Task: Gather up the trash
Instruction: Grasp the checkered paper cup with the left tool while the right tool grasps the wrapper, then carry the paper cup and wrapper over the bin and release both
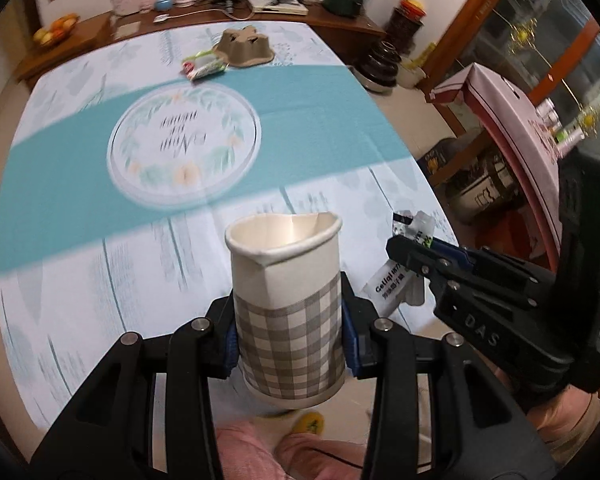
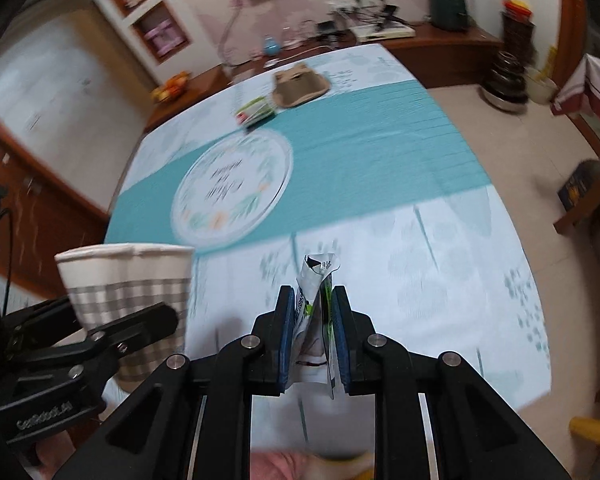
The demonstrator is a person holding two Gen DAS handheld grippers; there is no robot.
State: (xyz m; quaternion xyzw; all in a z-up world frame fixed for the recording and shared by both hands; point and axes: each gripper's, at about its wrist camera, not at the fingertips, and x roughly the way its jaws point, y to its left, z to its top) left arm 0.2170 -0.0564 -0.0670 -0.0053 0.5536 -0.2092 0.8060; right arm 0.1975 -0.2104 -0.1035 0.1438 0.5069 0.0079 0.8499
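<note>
My left gripper is shut on a white paper cup with a grey check band, held upright over the table's near edge; its rim is dented. The cup also shows in the right wrist view, at the left. My right gripper is shut on a crumpled white plastic wrapper that sticks up between its pads. In the left wrist view the right gripper holds the wrapper just right of the cup. A green and white packet and a brown cardboard tray lie at the table's far side.
The table has a teal and white cloth with a round leaf print. A wooden sideboard with cables, fruit and a green appliance stands behind it. A pink box and floor clutter sit to the right.
</note>
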